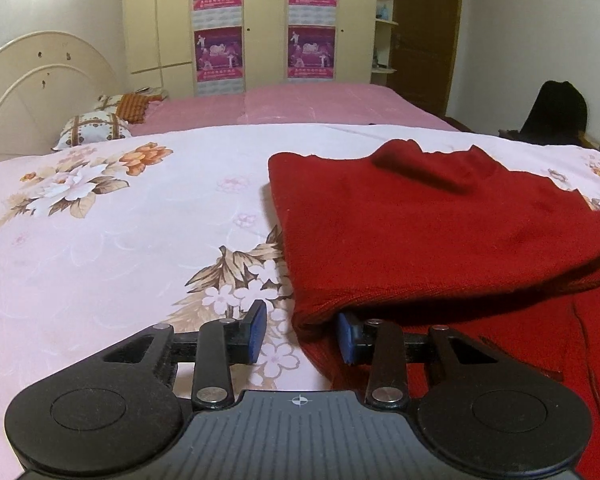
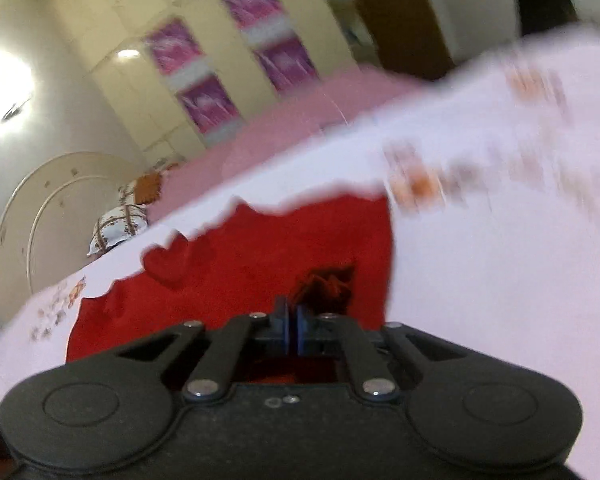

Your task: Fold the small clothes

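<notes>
**Red sweater half-gathered on the bed**

Bedroom setting: cream wardrobe (image 1: 260, 20) behind, floral bedsheet (image 1: 100, 240) as our work surface. We find the red sweater (image 1: 440, 232) lying on the sheet toward the right, its near hem lifted in a fold.

Left tool (image 1: 302, 332) — jaws part-way apart, straddling the hem's corner. One blue pad sits under the raised edge, the other stands clear over bare sheet, so we read no grip yet.

Right tool (image 2: 292, 330) — jaws closed tight, with what looks like a bunched bit of red knit just ahead of the tips. The view is tilted and smeared, so we cannot tell how much cloth is caught.

Risks, as we judge them:
- Left jaws may close on air or on the sheet, since the hem is off-centre between them.
- A thin pinch on the right could slip once the knit takes weight.
- Uneven pull between the tools would skew the fold — soft knit stretches easily.
</notes>
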Available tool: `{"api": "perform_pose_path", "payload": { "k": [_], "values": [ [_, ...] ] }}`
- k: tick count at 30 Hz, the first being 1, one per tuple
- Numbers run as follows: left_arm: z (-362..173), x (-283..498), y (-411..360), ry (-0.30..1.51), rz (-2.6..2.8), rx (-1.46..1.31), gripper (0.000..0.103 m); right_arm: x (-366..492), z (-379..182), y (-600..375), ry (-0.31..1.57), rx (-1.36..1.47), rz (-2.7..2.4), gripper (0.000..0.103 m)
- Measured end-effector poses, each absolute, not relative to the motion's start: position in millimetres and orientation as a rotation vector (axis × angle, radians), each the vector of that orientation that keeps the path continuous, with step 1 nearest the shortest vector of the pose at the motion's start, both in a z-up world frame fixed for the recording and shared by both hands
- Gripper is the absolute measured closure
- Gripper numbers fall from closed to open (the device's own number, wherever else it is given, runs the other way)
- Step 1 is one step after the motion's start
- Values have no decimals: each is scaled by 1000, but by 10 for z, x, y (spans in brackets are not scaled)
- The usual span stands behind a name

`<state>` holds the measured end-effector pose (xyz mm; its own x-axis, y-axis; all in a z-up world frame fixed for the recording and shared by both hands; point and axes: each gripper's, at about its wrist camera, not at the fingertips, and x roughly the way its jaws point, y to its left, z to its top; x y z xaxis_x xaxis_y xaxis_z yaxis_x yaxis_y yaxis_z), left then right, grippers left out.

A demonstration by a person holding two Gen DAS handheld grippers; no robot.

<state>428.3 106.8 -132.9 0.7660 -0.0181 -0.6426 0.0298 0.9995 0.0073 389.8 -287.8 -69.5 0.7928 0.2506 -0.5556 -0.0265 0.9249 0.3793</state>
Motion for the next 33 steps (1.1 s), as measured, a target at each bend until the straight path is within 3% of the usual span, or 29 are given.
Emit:
{"api": "perform_pose_path", "payload": {
  "k": [3, 8, 13, 15, 17, 18, 24, 25, 26, 27, 29, 33],
  "values": [
    [-1334, 4279, 1046, 698, -24, 24, 66, 3771, -425, -2832, 527, 294, 189, 98],
    [-1319, 4294, 1020, 715, -27, 45, 66, 3866, -927, -3013, 730, 305, 102, 98],
    [-1266, 4169, 1089, 714, -48, 71, 65, 3870, -1000, -3024, 726, 330, 110, 95],
    [-1175, 4021, 1186, 682, -57, 46, 65, 3794, -932, -3070, 719, 329, 124, 81],
    [-1044, 3969, 1215, 622, -85, 15, 65, 3690, -775, -3147, 644, 303, 107, 47],
    [-990, 4004, 1181, 602, -102, 10, 65, 3699, -710, -3191, 617, 304, 118, 47],
    [-1030, 4464, 822, 637, -189, 5, 65, 4220, -785, -3292, 699, 378, 141, 54],
    [-1099, 4543, 788, 673, -196, 1, 65, 4299, -831, -3256, 736, 358, 148, 65],
    [-1170, 4593, 774, 706, -203, 0, 65, 4338, -872, -3208, 765, 329, 155, 84],
    [-1237, 4613, 749, 720, -184, 27, 65, 4354, -894, -3154, 778, 286, 157, 89],
    [-1295, 4562, 724, 688, -172, 91, 65, 4249, -831, -3086, 723, 204, 175, 95],
    [-1296, 4466, 667, 652, -128, 181, 65, 4169, -963, -3057, 757, 90, 142, 92]
  ]
}}
